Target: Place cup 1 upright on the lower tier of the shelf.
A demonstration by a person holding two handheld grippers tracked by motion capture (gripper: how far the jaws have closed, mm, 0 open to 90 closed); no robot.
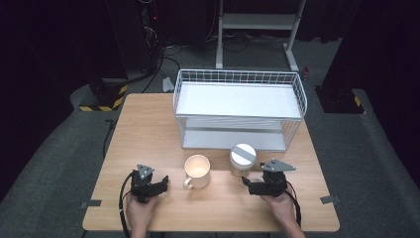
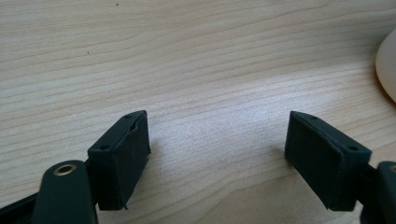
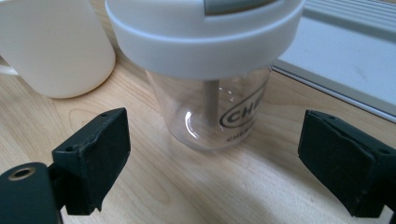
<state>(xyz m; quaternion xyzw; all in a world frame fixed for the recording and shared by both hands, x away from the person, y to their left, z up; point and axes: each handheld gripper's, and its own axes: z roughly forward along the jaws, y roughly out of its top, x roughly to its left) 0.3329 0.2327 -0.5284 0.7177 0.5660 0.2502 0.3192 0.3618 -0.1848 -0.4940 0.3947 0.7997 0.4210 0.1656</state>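
Desk (image 1: 148, 129): light wood, rectangular. I stand at its near edge, one gripper in each hand.

Rack (image 1: 238, 110): white wire, two tiers, standing toward the far edge, right of centre. Its lower shelf shows in the right gripper view as a pale panel (image 3: 345, 51) behind the jar.

Jar (image 1: 242, 159): clear plastic with a white lid and a grey strip across the lid. It stands upright just before the rack's lower shelf, right of the desk's middle. In the right gripper view the jar (image 3: 212, 70) is straight ahead of my jaws, dark lettering on its wall, partly readable.

Mug (image 1: 197, 171): cream, upright, handle turned toward the near-left corner. It stands just left of the jar, near it but apart. In the right gripper view the mug (image 3: 56, 46) sits at upper left; in the left gripper view a pale curve of it (image 2: 387, 65) shows at the right edge.

Right gripper (image 1: 247, 184): in my right hand, near the near edge, right of centre, pointing toward the jar. Jaws wide apart (image 3: 215, 163), wider than the jar's body; the jar stands just beyond the pads, untouched, bare wood between them.

Left gripper (image 1: 165, 181): in my left hand, near the near edge, left of centre, tips pointing toward the mug and just short of it. Jaws spread apart (image 2: 217, 158), holding nothing, desk grain between the pads.
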